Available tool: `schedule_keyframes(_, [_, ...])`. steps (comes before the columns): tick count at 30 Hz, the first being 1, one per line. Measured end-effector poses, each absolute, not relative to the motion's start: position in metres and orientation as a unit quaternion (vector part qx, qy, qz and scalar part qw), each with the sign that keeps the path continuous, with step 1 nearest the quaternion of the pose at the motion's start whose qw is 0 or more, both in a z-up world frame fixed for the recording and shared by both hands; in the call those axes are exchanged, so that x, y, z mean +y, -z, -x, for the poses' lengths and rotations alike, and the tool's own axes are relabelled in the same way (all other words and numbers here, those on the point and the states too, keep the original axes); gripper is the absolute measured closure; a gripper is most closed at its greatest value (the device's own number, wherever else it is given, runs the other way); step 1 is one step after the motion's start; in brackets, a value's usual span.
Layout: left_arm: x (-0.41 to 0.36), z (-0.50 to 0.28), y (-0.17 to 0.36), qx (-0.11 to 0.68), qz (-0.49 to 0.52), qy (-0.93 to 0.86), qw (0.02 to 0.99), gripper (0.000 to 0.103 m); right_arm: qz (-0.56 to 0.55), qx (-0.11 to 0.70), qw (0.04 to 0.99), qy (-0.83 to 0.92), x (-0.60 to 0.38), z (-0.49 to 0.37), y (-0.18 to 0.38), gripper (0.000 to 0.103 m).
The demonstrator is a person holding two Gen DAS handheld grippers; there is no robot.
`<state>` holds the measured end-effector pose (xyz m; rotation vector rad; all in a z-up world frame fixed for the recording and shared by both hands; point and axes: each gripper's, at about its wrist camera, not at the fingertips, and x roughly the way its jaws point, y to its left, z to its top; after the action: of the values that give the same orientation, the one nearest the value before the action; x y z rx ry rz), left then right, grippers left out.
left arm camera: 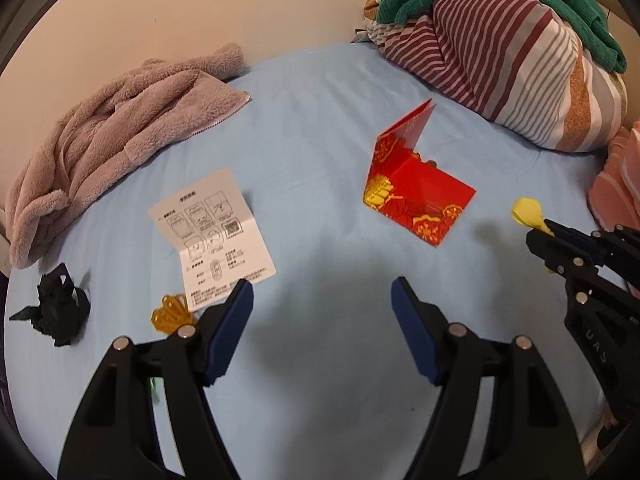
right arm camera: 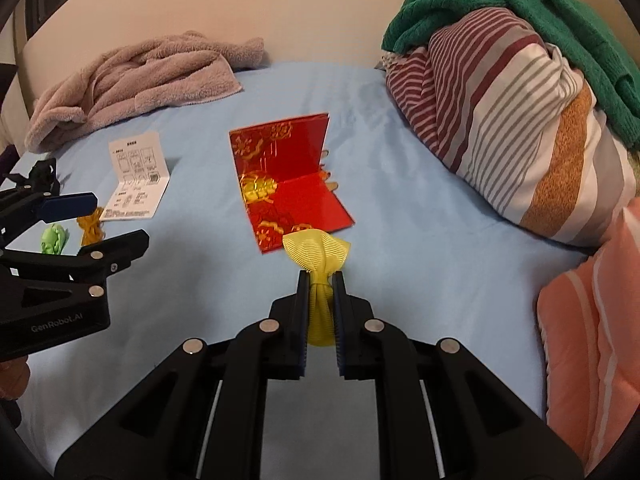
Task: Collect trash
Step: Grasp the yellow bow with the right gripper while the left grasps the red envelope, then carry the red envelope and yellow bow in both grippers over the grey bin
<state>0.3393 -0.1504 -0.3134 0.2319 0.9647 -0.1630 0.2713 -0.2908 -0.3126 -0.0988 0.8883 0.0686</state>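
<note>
Yellow ribbon bow [right arm camera: 318,276] sits pinched in the closed right gripper [right arm camera: 320,280], above bare blue sheet [right arm camera: 400,248] just before the red card [right arm camera: 288,184]. Left gripper [left arm camera: 322,292] gapes wide, empty, beside the leaflet [left arm camera: 212,232].

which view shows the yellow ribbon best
The right wrist view: the yellow ribbon sits centre frame, its ribbed weave and knot clear, pinched by the right gripper. The left wrist view shows only a small yellow end poking past that gripper near the right edge.

Black plastic tongs [right arm camera: 320,280], blue ribbed pads [left arm camera: 234,332], silver rivets, "GenRobot.AI" lettering.
</note>
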Motion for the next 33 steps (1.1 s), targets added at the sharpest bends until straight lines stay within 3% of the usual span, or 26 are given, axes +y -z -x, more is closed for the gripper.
schedule_keyframes(18, [-0.214, -0.444, 0.352, 0.446, -0.132, 0.142, 0.874, 0.033, 0.028, 0.437, 0.899, -0.015, -0.324, -0.337, 0.33, 0.093])
schedule_keyframes(19, [-0.217, -0.447, 0.352, 0.445, -0.129, 0.148, 0.874, 0.035, 0.026, 0.439, 0.898, -0.015, -0.326, -0.337, 0.332, 0.093])
schedule_keyframes(21, [-0.221, -0.449, 0.355, 0.447, -0.128, 0.156, 0.871, 0.068, 0.024, 0.441, 0.897, -0.015, -0.327, -0.339, 0.335, 0.093])
schedule_keyframes(24, [-0.223, -0.448, 0.361, 0.459, -0.12, 0.169, 0.864, 0.094, 0.022, 0.443, 0.896, -0.015, -0.328, -0.34, 0.337, 0.093])
schedule_keyframes(26, [-0.223, -0.441, 0.361, 0.456, -0.129, 0.169, 0.864, 0.1, 0.02, 0.441, 0.897, -0.016, -0.328, -0.34, 0.336, 0.093])
schedule_keyframes(33, [-0.206, -0.407, 0.351, 0.457, -0.125, 0.156, 0.867, 0.101, 0.016, 0.439, 0.898, -0.02, -0.322, -0.331, 0.329, 0.093])
